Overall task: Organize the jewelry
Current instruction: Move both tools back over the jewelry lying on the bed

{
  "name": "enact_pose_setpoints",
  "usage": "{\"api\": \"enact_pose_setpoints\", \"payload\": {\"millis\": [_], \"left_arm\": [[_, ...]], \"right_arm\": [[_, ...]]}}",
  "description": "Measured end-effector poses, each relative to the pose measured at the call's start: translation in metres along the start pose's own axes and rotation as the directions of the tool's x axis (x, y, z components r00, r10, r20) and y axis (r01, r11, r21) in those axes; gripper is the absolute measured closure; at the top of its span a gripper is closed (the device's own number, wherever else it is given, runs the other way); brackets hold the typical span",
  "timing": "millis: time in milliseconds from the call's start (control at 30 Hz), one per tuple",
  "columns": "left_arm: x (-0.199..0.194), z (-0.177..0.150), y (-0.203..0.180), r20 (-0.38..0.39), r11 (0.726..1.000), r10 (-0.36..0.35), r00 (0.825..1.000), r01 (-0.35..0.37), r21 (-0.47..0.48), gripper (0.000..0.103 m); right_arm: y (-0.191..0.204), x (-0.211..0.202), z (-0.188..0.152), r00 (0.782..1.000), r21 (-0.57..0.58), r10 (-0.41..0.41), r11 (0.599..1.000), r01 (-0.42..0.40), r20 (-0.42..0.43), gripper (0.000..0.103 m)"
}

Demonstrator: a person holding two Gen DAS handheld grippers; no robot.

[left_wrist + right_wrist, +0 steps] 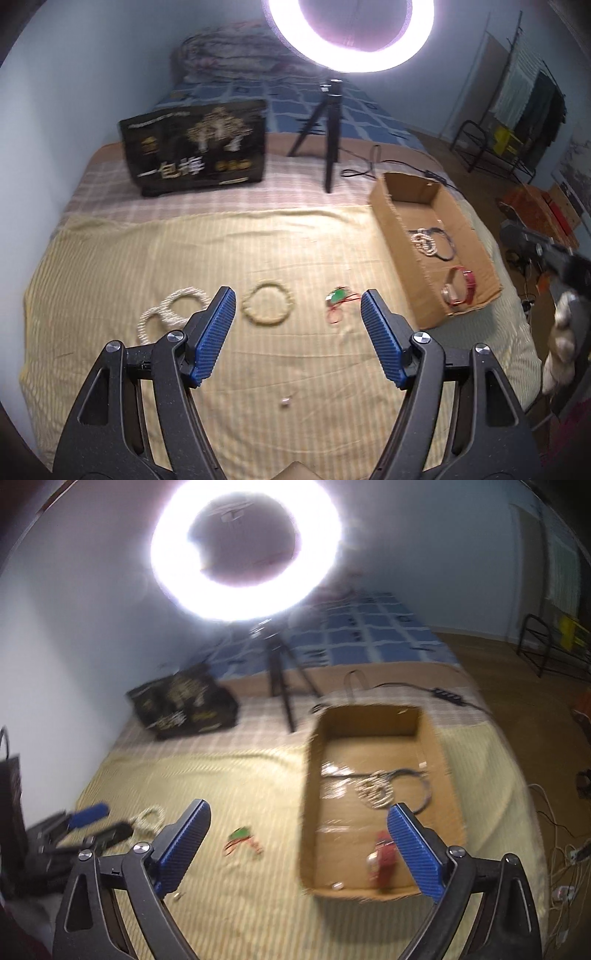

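Observation:
My left gripper (298, 293) hangs open over the yellow striped cloth, nothing between its blue pads. Just beyond its tips lie a cream bead bracelet (268, 307), a white pearl necklace (173, 314) to the left and a green-and-red charm (338, 299) to the right. A tiny stud (285, 402) lies nearer, under the jaws. The cardboard box (391, 218) on the right holds a pearl bracelet (424, 242), a black cord (448, 243) and a red watch (461, 291). My right gripper (299, 806) is open and empty above the box's (306, 775) near left corner, beside the watch (384, 856).
A ring light on a black tripod (328, 125) stands behind the cloth, with a black printed bag (195, 147) to its left and a cable (369, 162) running to the right. The bed edge drops off right of the box to a floor with wires (561, 849).

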State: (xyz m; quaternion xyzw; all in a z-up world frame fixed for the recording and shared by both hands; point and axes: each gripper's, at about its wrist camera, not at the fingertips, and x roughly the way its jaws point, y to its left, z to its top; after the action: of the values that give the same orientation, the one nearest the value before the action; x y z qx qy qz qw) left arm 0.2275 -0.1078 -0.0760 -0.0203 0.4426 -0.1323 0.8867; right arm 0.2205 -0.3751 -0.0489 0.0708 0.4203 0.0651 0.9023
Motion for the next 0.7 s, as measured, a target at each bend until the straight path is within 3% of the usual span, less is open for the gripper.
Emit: {"api": "enact_pose_setpoints", "payload": {"millis": [267,567,700], "left_arm": [[0.003,-0.01,0.056,-0.049,0.995,0.045,0.998,-0.05,-0.092,0.031],[0.017,-0.023,0.11,-0.121,0.977,0.079,0.989,-0.101,-0.186,0.031],[0.031,-0.028,0.131,-0.173,0.966,0.079,0.982,-0.118,-0.231,0.042]], "right_arm": [[0.058,0.034,-0.019,0.991,-0.103,0.091,0.989,-0.102,-0.103,0.014],[0.074,0.091,-0.03,0.965,-0.095,0.116,0.985,-0.142,-0.236,0.02],[0.075,0.112,-0.034,0.955,-0.092,0.106,0.986,-0.136,-0.276,0.02]]}}
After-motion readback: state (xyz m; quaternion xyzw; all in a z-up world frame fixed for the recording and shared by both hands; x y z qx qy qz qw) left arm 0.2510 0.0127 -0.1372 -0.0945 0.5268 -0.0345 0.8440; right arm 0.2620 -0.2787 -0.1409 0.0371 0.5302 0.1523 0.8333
